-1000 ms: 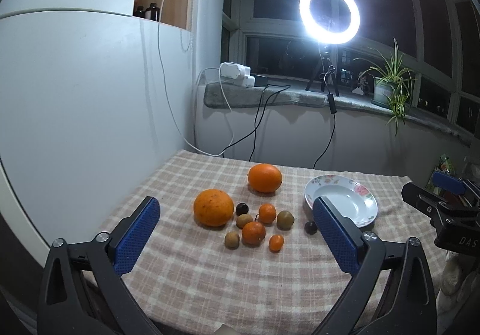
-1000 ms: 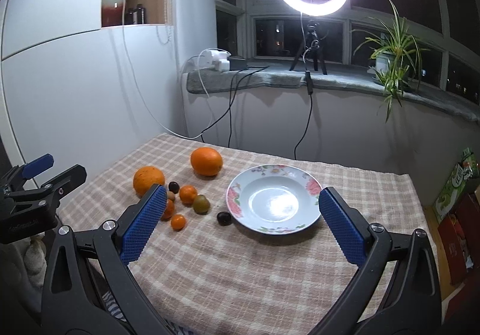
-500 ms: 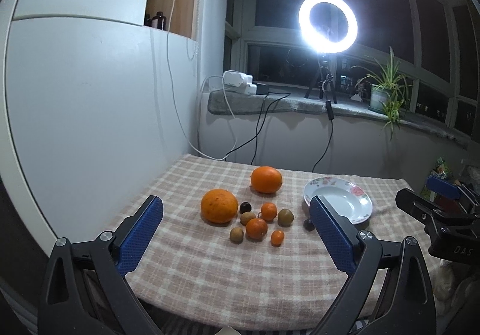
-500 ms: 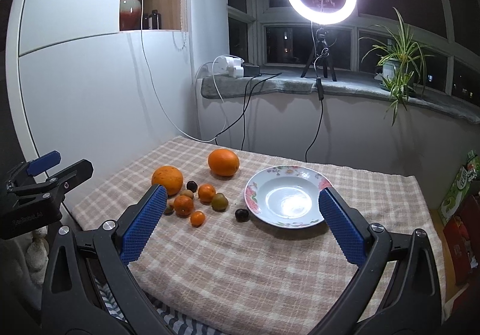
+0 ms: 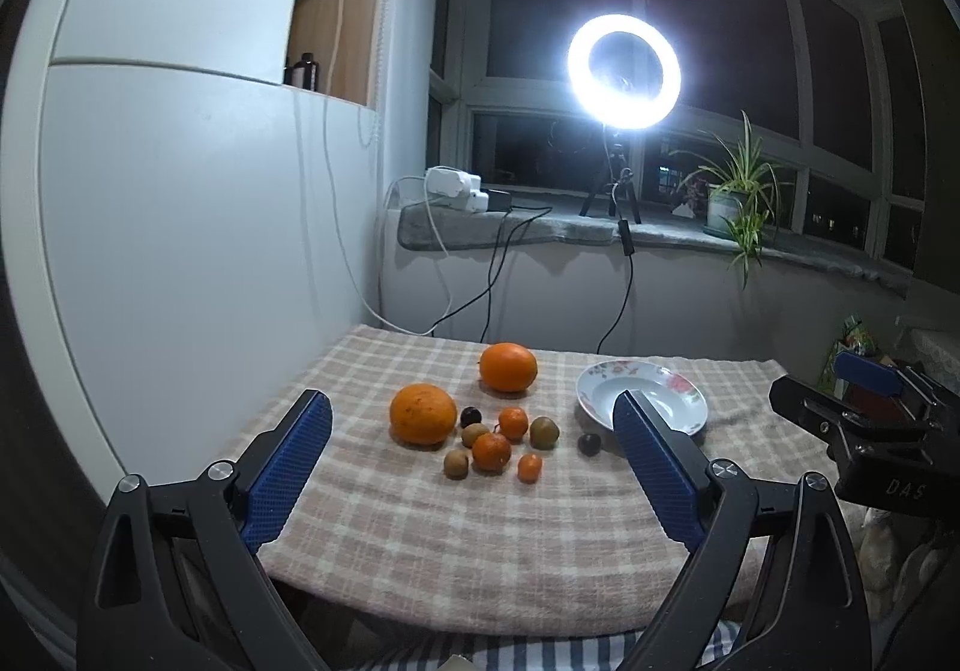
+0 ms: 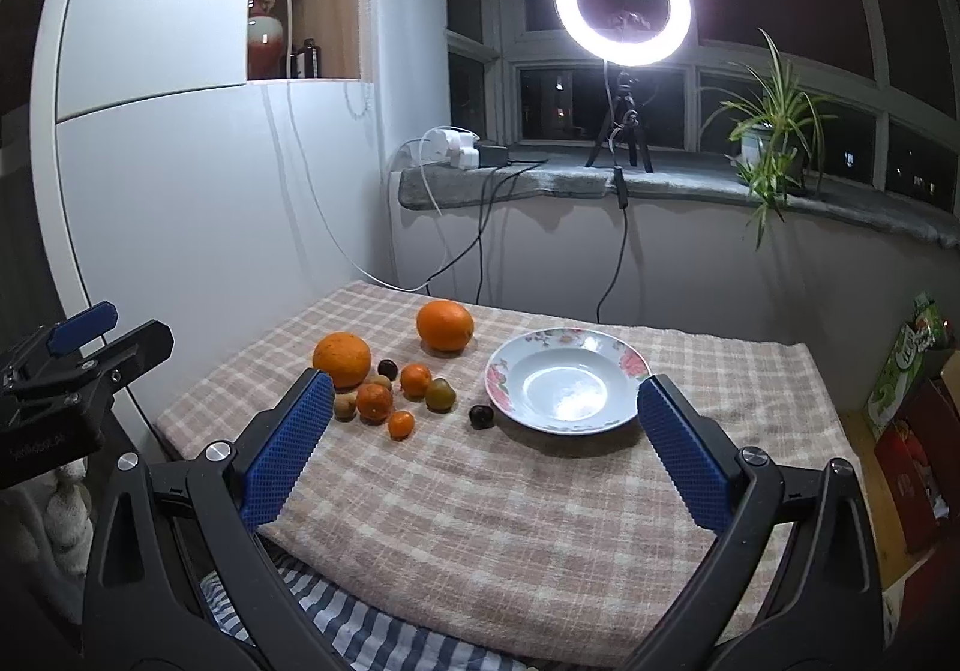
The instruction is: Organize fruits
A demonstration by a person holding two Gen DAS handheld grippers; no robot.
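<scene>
Fruit loose on a checked-cloth table (image 6: 540,497), left of a white floral plate (image 6: 564,380).
Left hand-held gripper (image 5: 474,467), jaws just narrowing slightly, and right hand-held gripper (image 6: 486,449) both gape wide, empty.

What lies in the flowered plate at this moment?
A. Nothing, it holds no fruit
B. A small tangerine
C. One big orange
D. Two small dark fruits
A: the plate shows only its bare white bowl, while the big oranges, the tangerines and the nearest dark fruit all lie on the checked cloth beside it.
</scene>
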